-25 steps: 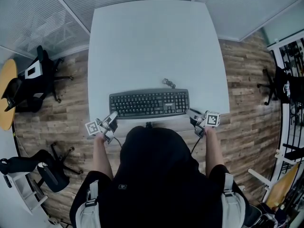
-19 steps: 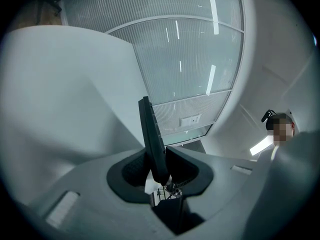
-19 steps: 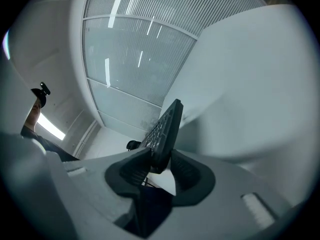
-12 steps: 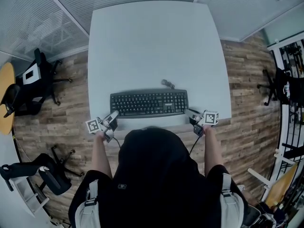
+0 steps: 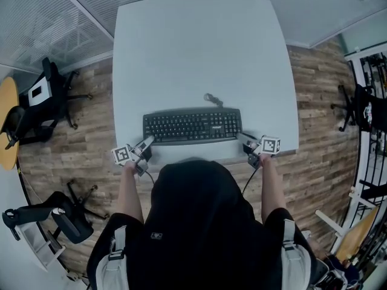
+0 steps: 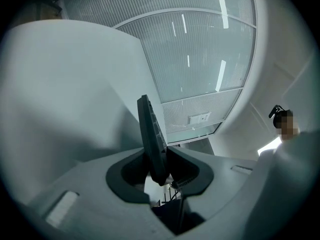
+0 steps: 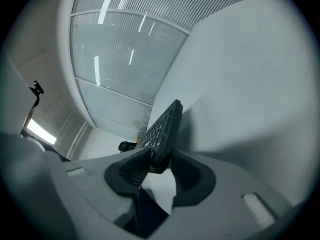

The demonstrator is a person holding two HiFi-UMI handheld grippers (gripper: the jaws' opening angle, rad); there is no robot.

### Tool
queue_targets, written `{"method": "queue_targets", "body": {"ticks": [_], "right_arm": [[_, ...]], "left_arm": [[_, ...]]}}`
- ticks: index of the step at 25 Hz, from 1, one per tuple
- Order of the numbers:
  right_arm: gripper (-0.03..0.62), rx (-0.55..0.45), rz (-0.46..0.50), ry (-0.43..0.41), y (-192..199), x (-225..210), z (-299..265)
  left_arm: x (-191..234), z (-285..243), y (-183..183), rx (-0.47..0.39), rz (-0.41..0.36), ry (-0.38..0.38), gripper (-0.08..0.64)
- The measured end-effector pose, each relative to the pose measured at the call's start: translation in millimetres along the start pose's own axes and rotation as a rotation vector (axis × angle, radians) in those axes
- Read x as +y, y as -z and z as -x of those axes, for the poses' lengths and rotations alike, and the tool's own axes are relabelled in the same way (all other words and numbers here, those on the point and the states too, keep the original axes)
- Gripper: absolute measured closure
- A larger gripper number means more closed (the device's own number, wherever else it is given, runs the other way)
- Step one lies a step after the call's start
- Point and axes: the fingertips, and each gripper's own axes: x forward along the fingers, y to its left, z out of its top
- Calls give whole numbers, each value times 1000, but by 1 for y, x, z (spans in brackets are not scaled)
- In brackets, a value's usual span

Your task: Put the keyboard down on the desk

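A black keyboard lies flat near the front edge of the white desk, with its coiled cable just behind it. My left gripper holds the keyboard's left end. In the left gripper view the keyboard's edge stands between the pads of the left gripper, which still touch it as the jaws ease apart. My right gripper is at the keyboard's right end. In the right gripper view that end sits between the pads of the right gripper, resting on one pad, with a slim gap at the other.
The desk stands on a wood floor. Black office chairs are at the left, beside a round yellow table. Shelving and equipment line the right. Glass partitions run behind the desk.
The keyboard and both grippers have shifted slightly away from me across the desk. The right jaws have loosened a little round the keyboard's end.
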Motion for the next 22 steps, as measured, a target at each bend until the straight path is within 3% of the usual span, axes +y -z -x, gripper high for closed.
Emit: {"method": "queue_targets", "body": {"ticks": [5,8,12,17,22], "right_arm": [[468,-3,-51,32,2,-8,-6],[468,2,-21,36,1,-7,-10],[465,-2,-40,60,3,-12,-12],[459,1,25,198,4,-31,-9],[457,-16,67,280,2,-41,-10]], "left_arm": [[11,-1,-1,-7,15,-17,462],[15,-4,-2,-6,-5,-9,459],[34,1,-5,10,-62,-128,454],[39,-4,-2,11,-60,-143,448],[54,0,5,26,-76,-213,442]]}}
